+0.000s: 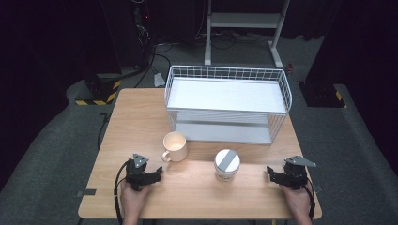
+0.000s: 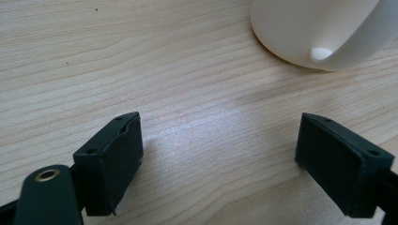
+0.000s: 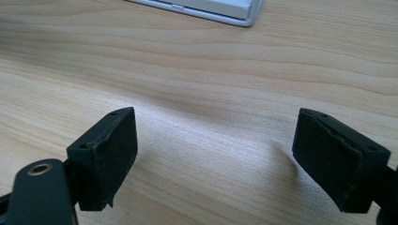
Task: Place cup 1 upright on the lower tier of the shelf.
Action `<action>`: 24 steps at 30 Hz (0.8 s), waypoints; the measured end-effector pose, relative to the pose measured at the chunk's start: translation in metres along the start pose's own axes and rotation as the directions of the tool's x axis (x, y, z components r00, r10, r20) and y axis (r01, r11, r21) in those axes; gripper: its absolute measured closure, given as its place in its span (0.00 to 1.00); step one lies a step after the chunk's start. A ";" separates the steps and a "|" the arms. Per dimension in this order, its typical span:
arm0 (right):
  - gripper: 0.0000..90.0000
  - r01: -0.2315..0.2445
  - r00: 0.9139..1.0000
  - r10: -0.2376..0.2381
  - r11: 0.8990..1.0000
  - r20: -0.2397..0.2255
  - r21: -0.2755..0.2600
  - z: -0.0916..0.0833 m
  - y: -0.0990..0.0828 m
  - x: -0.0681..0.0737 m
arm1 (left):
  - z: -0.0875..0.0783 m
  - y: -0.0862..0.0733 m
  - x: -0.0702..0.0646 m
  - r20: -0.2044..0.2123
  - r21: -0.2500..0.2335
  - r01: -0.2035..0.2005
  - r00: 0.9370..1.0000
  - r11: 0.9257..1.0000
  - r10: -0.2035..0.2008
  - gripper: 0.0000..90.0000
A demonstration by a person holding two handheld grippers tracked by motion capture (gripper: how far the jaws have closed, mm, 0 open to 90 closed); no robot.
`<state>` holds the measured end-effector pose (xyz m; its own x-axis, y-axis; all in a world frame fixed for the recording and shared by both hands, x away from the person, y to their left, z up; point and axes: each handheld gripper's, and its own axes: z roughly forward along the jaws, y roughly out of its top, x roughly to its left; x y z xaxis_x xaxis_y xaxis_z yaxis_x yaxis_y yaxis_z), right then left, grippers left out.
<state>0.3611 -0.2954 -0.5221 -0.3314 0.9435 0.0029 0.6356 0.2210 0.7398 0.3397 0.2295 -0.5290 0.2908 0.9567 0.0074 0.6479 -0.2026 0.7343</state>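
Note:
A cream mug [image 1: 175, 146] with its handle toward the near left stands upright near the table's middle; its base and handle show at the top of the left gripper view [image 2: 319, 33]. To its right sits a white lidded cup [image 1: 226, 164] with a grey stripe across the lid. My left gripper [image 1: 157, 176] rests near the front edge, just below-left of the mug, jaws wide apart over bare wood [image 2: 218, 159]. My right gripper [image 1: 271, 174] lies at the front right, open, to the right of the lidded cup, nothing between its jaws [image 3: 213, 159].
A white two-tier wire rack [image 1: 228, 104] stands at the back of the wooden table [image 1: 141, 122]; its base corner shows in the right gripper view [image 3: 220, 9]. A white frame stand [image 1: 244, 28] and cables are on the floor beyond the table.

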 end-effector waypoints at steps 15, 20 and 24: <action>0.16 0.036 0.994 -0.042 0.997 -0.097 -0.062 -0.014 -0.005 0.016 | 0.000 0.000 0.000 -0.001 0.000 0.001 1.000 1.000 -0.001 0.17; 0.17 0.053 0.990 -0.061 0.997 -0.124 -0.064 -0.017 -0.005 0.023 | 0.000 0.000 0.000 -0.001 0.000 0.001 1.000 1.000 -0.001 0.17; 0.16 0.081 0.984 -0.091 0.994 -0.152 -0.068 -0.018 -0.007 0.032 | 0.000 0.000 0.000 -0.001 0.000 0.001 1.000 1.000 -0.001 0.17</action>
<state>0.3333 -0.2712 -0.5147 -0.4899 0.8709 0.0382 0.5575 0.2793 0.7818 0.3396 0.2295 -0.5289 0.2899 0.9570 0.0076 0.6482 -0.2022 0.7342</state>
